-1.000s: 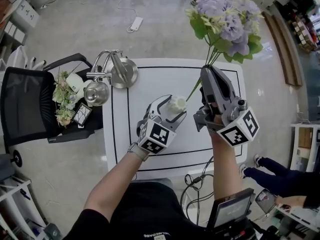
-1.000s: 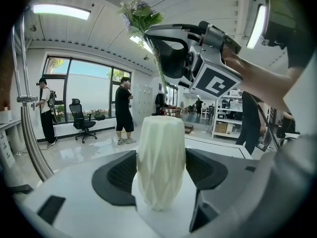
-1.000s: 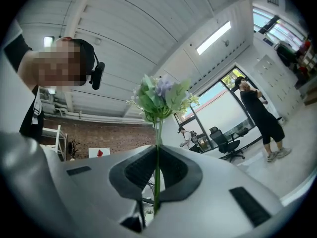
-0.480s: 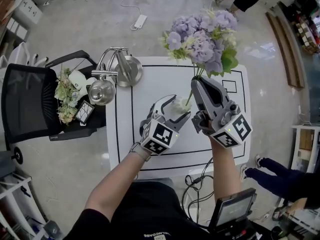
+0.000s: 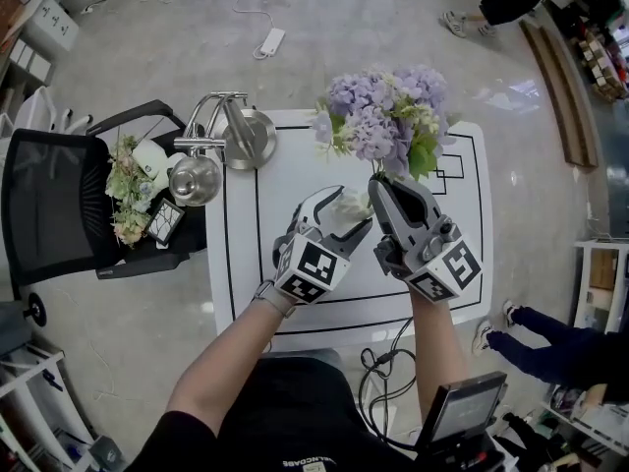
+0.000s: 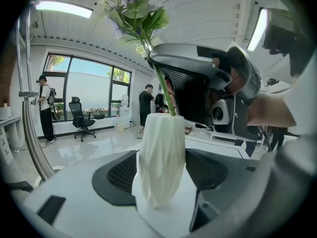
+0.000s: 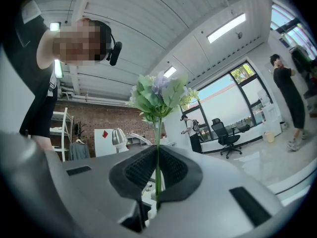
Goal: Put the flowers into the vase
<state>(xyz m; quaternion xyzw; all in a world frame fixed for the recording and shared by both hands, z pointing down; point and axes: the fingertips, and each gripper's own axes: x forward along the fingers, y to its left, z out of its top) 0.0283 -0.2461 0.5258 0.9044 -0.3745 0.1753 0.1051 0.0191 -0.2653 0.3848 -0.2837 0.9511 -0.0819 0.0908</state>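
A: Head view, and the flowers have come down! A second ago they rode high off to the right. Now the purple heads hang over the far half of the desk, right behind the white vase.

B: The left tongs haven't budged, spread wide and clamped on that vase. The right tongs sit just beside them. There's bare desk all round, and the chrome lamp at the far-left corner is well apart.

A: Left gripper view: the pads hug both sides of the vase. The green stem runs near upright, tilting slightly left toward the blooms, with its lower end inside the mouth.

B: Right gripper view: the jaws are pinched tight on the thin stem, blooms straight above, open room beyond.
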